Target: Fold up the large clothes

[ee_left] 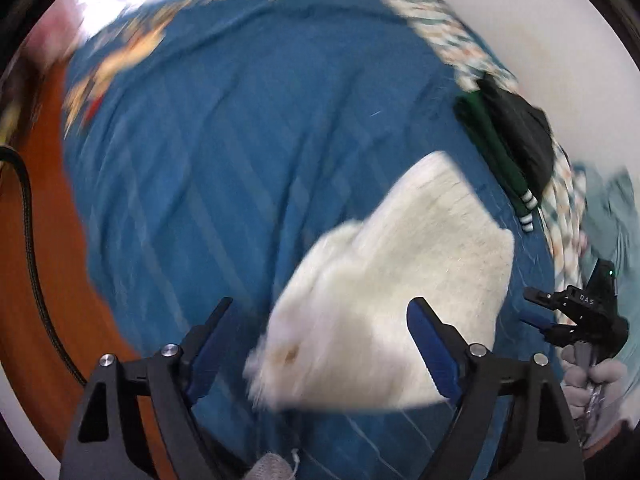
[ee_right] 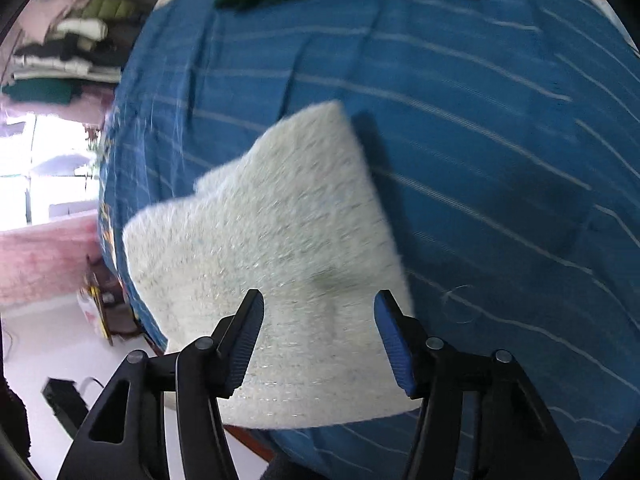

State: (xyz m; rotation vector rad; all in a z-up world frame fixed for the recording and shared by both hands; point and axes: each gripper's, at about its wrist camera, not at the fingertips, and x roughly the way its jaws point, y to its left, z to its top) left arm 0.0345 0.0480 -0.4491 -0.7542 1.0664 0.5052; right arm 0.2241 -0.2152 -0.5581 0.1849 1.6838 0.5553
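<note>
A fluffy white garment (ee_left: 396, 292) lies folded into a compact shape on a blue striped bedspread (ee_left: 224, 152). It also shows in the right wrist view (ee_right: 280, 256). My left gripper (ee_left: 320, 308) is open and empty, hovering just above the garment's near edge. My right gripper (ee_right: 318, 300) is open and empty, above the garment's near part. The right gripper also shows in the left wrist view (ee_left: 538, 310), at the far right beside the garment, held by a gloved hand (ee_left: 592, 380).
A folded dark green garment with white stripes (ee_left: 496, 160) and a black one (ee_left: 520, 136) lie at the bed's far side on a patterned cloth (ee_left: 452, 36). A shelf with stacked clothes (ee_right: 68, 52) stands at left. An orange wooden bed edge (ee_left: 40, 280) is at left.
</note>
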